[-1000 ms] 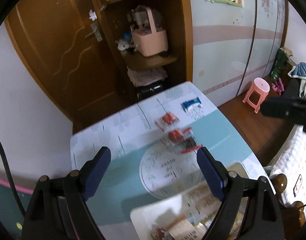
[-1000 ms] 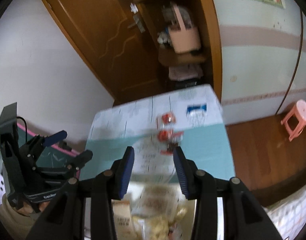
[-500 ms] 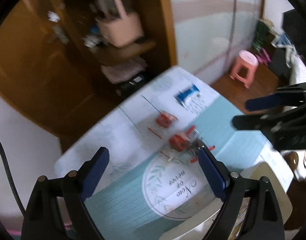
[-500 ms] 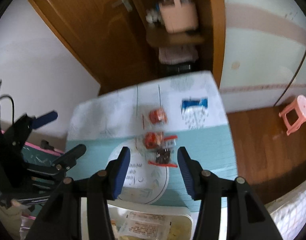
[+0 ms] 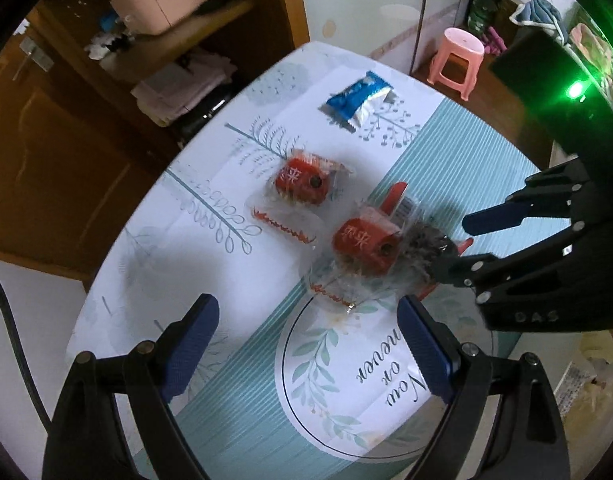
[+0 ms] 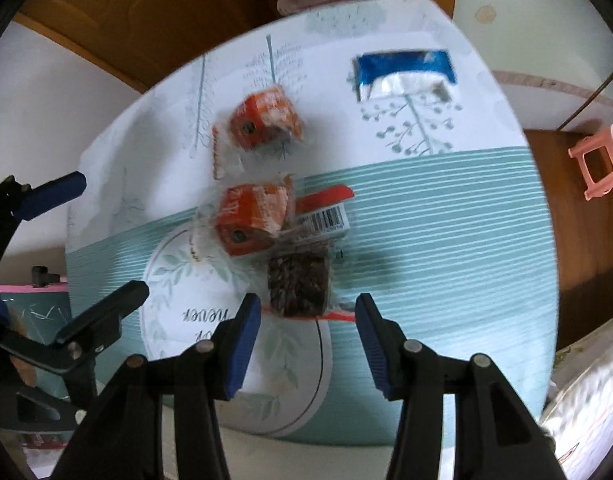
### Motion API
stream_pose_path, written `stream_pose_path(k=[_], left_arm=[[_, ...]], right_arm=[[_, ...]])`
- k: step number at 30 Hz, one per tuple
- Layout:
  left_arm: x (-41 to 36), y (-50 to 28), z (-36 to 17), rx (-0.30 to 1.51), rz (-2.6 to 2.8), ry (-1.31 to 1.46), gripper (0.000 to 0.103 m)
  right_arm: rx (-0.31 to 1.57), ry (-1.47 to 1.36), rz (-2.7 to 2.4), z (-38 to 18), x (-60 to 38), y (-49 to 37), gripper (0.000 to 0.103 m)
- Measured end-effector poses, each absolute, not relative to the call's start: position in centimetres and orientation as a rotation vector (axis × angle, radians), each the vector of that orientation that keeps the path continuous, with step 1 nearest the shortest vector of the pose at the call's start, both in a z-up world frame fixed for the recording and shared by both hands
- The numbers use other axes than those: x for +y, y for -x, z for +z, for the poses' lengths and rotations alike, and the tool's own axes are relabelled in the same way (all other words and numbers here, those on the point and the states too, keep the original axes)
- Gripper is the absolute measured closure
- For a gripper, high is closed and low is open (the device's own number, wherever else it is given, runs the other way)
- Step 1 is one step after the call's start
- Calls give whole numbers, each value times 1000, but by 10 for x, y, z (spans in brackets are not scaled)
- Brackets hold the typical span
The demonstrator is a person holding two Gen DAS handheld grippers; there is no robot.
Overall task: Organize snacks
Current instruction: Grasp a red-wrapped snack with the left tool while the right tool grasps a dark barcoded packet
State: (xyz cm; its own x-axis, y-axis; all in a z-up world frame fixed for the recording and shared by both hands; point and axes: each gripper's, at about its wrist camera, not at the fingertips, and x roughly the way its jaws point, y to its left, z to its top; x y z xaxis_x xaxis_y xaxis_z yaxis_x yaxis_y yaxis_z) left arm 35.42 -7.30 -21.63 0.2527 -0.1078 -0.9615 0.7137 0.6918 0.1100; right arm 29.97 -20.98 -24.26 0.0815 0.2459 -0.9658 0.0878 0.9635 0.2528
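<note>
Table (image 6: 446, 216): covered with a cloth, white with leaf prints at the far end, teal stripes nearer, a round printed emblem (image 5: 358, 376) at the near middle.

Snacks on the cloth, four:
- Blue-and-white packet (image 6: 404, 72), far right, well apart from the others.
- Red cube in clear wrap (image 6: 266, 118), far of centre, lying alone.
- Second red cube in clear wrap (image 6: 250, 222), nearer, at the edge of the teal band.
- Dark snack in clear wrap with red ends (image 6: 300, 284), touching the second cube on its right.

Left gripper (image 5: 306, 340): jaws spread wide, nothing between them, above the emblem's left side.

Right gripper (image 6: 308, 340): jaws partly apart, empty, poised just near of the dark snack, not touching it.

Pink stool (image 5: 458, 60): on the floor, far right.
</note>
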Motion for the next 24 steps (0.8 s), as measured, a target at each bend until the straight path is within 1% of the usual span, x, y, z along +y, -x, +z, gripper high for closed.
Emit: stream_pose_path(k=[4, 8, 9, 10, 15, 16, 22, 24], left_arm=[[-77, -359, -223, 1202, -629, -620, 13], [-83, -360, -227, 1209, -652, -634, 13], [-86, -360, -228, 1212, -660, -637, 13], [-87, -359, -229, 1213, -665, -640, 13], [-100, -356, -235, 1221, -699, -651, 13], [-103, -356, -238, 1222, -708, -652, 13], [-126, -353, -253, 1226, -735, -691, 16], [-132, -353, -260, 1232, -733, -709, 22]], right_arm=[[1540, -251, 119, -261, -202, -304, 52], [1529, -260, 148, -263, -197, -301, 53], [1522, -248, 152, -262, -195, -300, 55], [1515, -258, 172, -261, -196, -298, 65], [1528, -317, 177, -257, -211, -286, 70], [1524, -326, 174, -255, -216, -283, 75], [1524, -381, 132, -253, -245, -265, 75], [1523, -409, 131, -257, -251, -261, 75]])
